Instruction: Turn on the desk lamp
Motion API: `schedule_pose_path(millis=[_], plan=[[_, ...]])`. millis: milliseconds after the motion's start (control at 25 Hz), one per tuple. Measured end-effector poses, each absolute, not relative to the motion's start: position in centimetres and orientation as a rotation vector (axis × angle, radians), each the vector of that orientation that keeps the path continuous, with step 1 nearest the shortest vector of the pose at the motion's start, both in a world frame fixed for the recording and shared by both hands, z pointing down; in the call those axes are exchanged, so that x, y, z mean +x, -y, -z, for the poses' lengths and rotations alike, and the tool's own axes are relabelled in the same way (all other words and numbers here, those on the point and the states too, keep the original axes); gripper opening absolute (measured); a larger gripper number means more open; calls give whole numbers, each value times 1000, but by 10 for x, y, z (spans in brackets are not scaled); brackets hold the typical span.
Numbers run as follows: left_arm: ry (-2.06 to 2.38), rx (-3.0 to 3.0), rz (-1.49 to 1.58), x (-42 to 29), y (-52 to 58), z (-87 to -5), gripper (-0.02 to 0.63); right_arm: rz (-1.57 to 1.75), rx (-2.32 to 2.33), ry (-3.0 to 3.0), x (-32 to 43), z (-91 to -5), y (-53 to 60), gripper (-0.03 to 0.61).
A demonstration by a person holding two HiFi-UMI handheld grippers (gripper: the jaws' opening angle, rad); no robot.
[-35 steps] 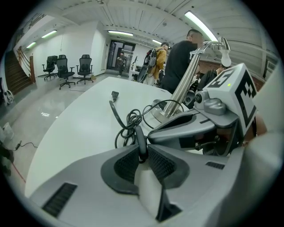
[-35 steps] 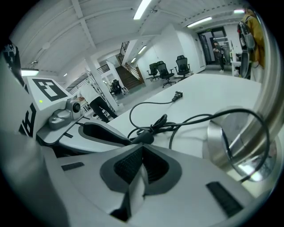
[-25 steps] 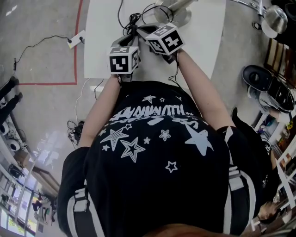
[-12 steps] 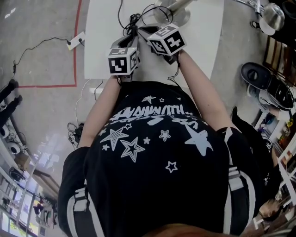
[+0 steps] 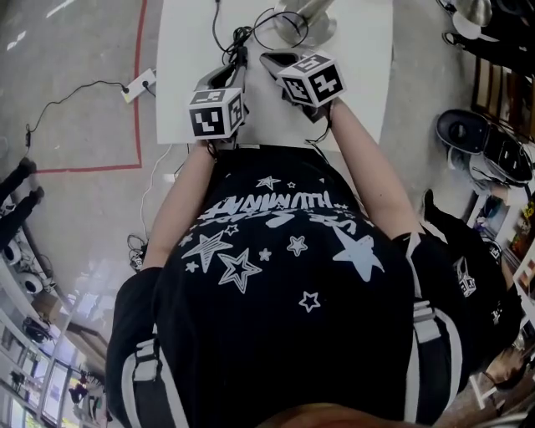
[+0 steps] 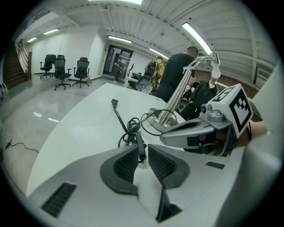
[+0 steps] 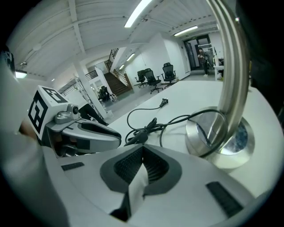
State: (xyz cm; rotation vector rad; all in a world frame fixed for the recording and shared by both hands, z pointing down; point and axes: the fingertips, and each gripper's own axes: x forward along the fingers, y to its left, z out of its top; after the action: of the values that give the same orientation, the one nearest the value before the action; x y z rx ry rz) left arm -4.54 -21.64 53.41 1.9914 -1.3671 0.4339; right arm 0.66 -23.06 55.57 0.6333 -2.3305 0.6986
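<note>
The desk lamp has a round metal base (image 5: pixel 305 21) (image 6: pixel 160 123) (image 7: pixel 220 140) and a bent metal pole (image 6: pixel 179 93) on the white table (image 5: pixel 359 75). Its black cord (image 5: pixel 238 40) (image 7: pixel 146 126) lies tangled beside the base, with the loose plug (image 6: pixel 114 103) (image 7: pixel 164 102) farther out. My left gripper (image 6: pixel 143 150) (image 5: pixel 227 72) is shut on the cord's black inline switch (image 6: pixel 140 142). My right gripper (image 7: pixel 143 156) (image 5: pixel 269 59) is shut with nothing in it, and its tip (image 6: pixel 165 138) hovers just right of the switch.
A power strip (image 5: pixel 138 82) and a red tape line (image 5: pixel 139 100) are on the floor left of the table. Black gear (image 5: pixel 485 149) lies on the floor at right. Office chairs (image 6: pixel 62 71) and a person in black (image 6: pixel 177 71) are beyond the table.
The head view has shifted a little. Both grippers stay at the cord near the lamp base, with no visible change of grip.
</note>
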Motion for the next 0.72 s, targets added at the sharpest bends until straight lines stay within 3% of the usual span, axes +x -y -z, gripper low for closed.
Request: schedule_pose_path(millis=[640, 720], plan=[[1283, 2128, -308, -68, 153, -487, 71, -700, 884, 2412, 8, -510, 172, 5], [1279, 2139, -311, -76, 146, -482, 16, -694, 914, 2412, 5, -505, 163, 5]])
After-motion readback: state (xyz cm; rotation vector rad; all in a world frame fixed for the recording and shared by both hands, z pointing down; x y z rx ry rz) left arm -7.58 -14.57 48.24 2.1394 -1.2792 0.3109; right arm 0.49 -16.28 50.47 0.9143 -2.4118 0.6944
